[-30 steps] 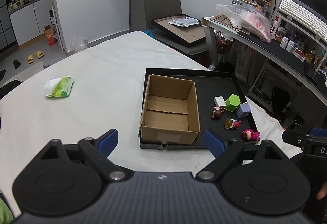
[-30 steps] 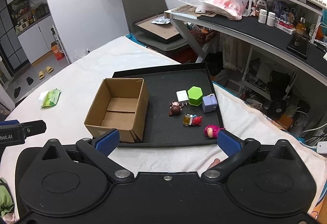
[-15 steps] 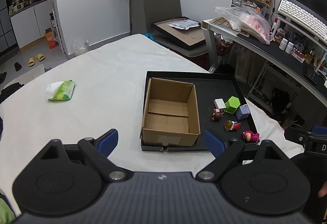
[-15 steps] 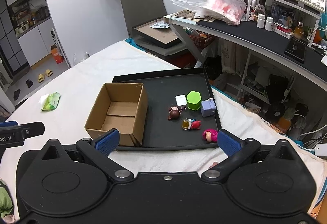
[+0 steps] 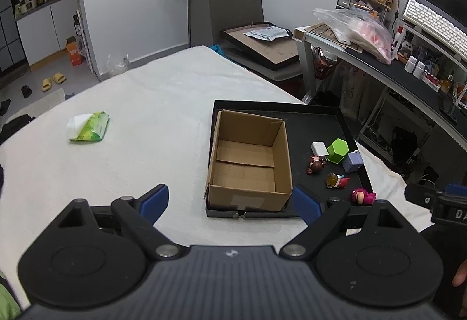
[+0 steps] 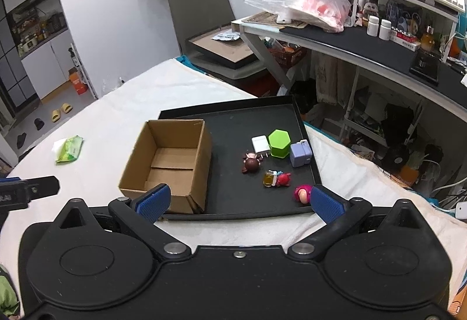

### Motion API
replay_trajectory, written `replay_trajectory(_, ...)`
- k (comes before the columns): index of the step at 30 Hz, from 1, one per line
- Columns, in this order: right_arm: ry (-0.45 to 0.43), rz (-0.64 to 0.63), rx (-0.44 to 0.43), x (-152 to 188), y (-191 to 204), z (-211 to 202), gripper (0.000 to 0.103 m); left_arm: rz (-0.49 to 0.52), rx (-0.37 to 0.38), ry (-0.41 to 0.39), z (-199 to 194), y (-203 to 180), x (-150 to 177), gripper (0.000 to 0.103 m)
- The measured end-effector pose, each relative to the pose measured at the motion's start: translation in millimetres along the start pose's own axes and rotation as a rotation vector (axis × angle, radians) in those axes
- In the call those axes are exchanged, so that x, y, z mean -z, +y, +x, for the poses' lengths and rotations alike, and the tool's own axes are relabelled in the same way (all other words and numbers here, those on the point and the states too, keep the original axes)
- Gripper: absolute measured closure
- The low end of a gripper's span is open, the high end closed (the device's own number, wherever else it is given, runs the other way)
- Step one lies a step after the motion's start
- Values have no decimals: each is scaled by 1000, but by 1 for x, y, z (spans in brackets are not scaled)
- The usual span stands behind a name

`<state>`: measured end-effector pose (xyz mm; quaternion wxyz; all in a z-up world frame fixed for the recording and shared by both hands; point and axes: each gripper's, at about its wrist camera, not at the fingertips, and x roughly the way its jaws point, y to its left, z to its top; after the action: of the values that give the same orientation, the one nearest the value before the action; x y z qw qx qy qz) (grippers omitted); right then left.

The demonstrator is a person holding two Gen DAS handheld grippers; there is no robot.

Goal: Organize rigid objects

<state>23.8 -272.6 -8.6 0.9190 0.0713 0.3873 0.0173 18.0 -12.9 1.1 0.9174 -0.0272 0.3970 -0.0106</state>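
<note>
A: Cardboard box (image 5: 249,162), change since earlier frame?
B: Nearer ahead of the left gripper (image 5: 230,204); jaws spread wide, empty.
A: Right gripper (image 6: 239,201)?
B: Wide, empty. Toys on the black tray (image 6: 233,121) ahead; pink figure (image 6: 302,194) touches its right fingertip in view.

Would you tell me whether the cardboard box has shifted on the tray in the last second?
No. The cardboard box still fills the black tray's left side, its near wall against the front rim, as before.

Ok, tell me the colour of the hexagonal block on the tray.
Bright green hexagonal block, clearest in the right wrist view, between a white charger and a lilac cube.
</note>
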Motion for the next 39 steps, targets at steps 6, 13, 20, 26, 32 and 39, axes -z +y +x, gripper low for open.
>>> replay_trajectory(6,43,35,17,3,-7,24,0,-2,-9,3,13,1,0,13)
replay_trajectory(13,77,88,42,8,-17,54,0,-22,-15,40,46,6,1,13)
replay_trajectory(20,84,118,89,5,-21,85,0,-26,-17,95,81,10,2,13)
replay_trajectory(26,86,150,63,3,-29,106,0,-75,-16,85,99,18,-6,13)
replay_trajectory(32,90,191,43,-1,-37,122,1,-75,-5,96,120,16,-12,13)
replay_trajectory(39,154,270,58,-7,-62,152,11,-98,-24,134,147,23,-18,15)
